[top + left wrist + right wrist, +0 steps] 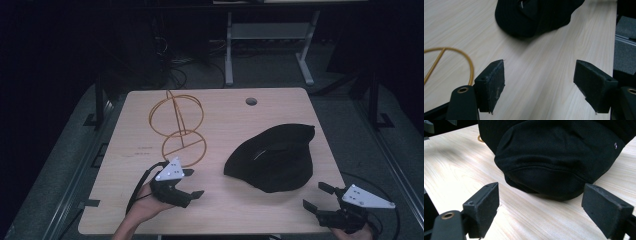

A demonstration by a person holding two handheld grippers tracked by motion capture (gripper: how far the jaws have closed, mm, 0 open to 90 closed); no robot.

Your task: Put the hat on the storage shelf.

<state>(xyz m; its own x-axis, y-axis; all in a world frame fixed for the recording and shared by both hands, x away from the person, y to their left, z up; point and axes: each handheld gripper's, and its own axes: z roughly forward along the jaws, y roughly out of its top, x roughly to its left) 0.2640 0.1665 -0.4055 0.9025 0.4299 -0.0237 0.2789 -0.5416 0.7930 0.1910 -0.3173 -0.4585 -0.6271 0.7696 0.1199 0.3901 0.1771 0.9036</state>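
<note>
Cap (274, 157), black fabric, sits right of centre in the high view, on the light wood-grain table (225, 210). Soft matte cloth, rounded crown, stitched seam curving across the front panel; the right gripper view adds fine mesh weave and a small metal eyelet at upper right. The left gripper view puts the cap (536, 15) at top centre, rim and dark inner hollow visible.

Right gripper (320, 196), lower right of the high view, jaws spread wide, nothing between them, near the cap's lower edge but apart from it. Its own view has the cap (549, 157) across the upper frame, bare wood between the pads and the cloth. Grey three-cornered plate on top.

Left gripper (193, 183), lower centre-left, jaws also spread, holding nothing, hand (145, 202) under it. Pads are black foam, scuffed on the inner faces. Clear wood between it and the cap's left edge.

Wire stand (177, 125), thin gold-coloured metal, upper left of the tabletop: rings and arcs crossing, round flat ring at the base, just above the left gripper. The left gripper view catches an arc of the wire (454, 51) at left edge, just beside the left pad.

Round cable hole (251, 101) near the table's far edge. Cap's right side lies close to the table's right edge; front strip of the table is open.
</note>
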